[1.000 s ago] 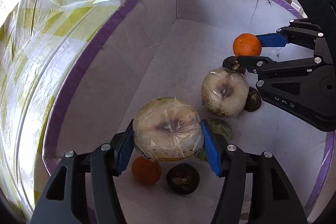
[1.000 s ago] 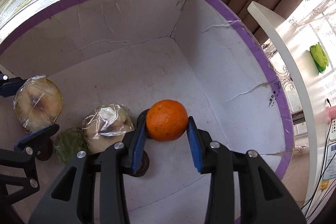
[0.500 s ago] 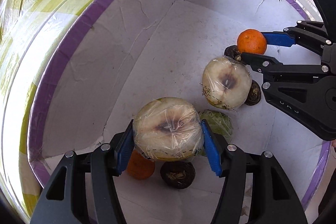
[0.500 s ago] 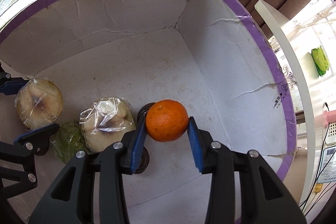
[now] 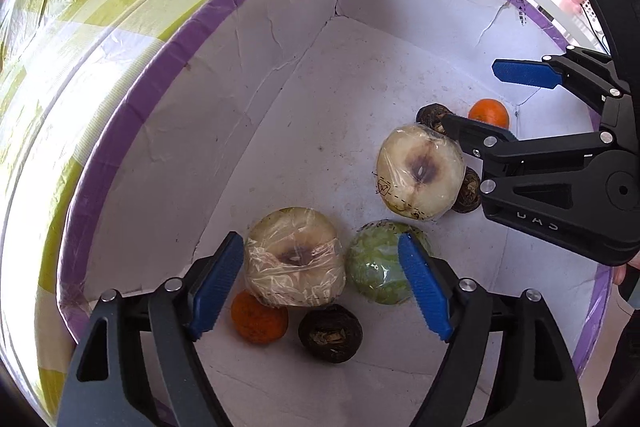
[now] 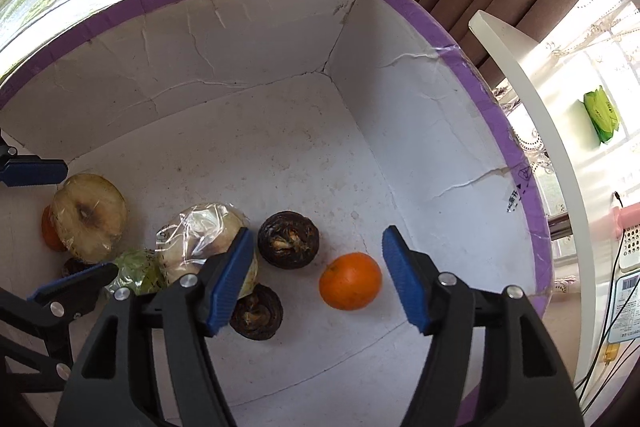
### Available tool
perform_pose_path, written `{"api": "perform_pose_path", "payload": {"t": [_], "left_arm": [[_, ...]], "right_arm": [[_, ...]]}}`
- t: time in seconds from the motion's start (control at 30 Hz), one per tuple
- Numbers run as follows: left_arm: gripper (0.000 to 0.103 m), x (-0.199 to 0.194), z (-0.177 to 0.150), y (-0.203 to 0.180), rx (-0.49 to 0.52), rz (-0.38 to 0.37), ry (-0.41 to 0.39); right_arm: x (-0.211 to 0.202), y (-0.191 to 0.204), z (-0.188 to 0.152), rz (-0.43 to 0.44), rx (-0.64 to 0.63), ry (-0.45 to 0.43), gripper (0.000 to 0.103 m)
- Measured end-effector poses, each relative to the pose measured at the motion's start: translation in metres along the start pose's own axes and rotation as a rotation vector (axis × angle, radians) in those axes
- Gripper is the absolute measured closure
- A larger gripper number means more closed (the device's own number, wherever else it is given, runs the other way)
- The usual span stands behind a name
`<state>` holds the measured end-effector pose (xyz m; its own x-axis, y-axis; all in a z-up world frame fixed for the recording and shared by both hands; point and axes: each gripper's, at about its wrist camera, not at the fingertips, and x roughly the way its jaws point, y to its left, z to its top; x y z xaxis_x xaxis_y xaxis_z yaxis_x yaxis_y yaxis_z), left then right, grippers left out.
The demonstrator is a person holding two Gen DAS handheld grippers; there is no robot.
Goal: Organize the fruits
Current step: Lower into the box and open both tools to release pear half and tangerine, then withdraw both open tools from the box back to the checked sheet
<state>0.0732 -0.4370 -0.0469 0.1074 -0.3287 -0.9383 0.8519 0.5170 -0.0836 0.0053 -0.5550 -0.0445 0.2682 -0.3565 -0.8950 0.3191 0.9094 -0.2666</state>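
Observation:
Both grippers hang over a white box with a purple rim (image 5: 160, 67), also in the right wrist view (image 6: 480, 99). My left gripper (image 5: 320, 279) is open above a plastic-wrapped half fruit (image 5: 294, 259) lying on the box floor. My right gripper (image 6: 318, 275) is open, and an orange (image 6: 350, 281) lies on the floor between its fingers. The orange also shows in the left wrist view (image 5: 489, 113). A second wrapped half fruit (image 5: 420, 173) and a wrapped green fruit (image 5: 376, 263) lie between the grippers.
A second orange (image 5: 258, 317) and dark round fruits (image 5: 330, 333) (image 6: 288, 241) (image 6: 256, 311) lie on the box floor. A yellow-green plastic bag (image 5: 60, 27) sits left of the box. A white table (image 6: 560, 147) with a green packet (image 6: 600, 115) stands to the right.
Both grippers opened. The left one released the wrapped half fruit and the right one released the orange; both now lie on the box floor.

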Motion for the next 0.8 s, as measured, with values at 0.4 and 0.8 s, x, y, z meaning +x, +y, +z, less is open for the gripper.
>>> {"api": "perform_pose_path", "payload": {"t": [0.4, 0.8], "left_arm": [[0.018, -0.03, -0.011, -0.015, 0.039, 0.073, -0.149], [0.016, -0.097, -0.036, -0.013, -0.013, 0.179, -0.443]], "right_arm": [[-0.016, -0.01, -0.002, 0.016, 0.065, -0.072, 0.028], [-0.04, -0.026, -0.009, 0.101, 0.152, -0.209, 0.026]]}}
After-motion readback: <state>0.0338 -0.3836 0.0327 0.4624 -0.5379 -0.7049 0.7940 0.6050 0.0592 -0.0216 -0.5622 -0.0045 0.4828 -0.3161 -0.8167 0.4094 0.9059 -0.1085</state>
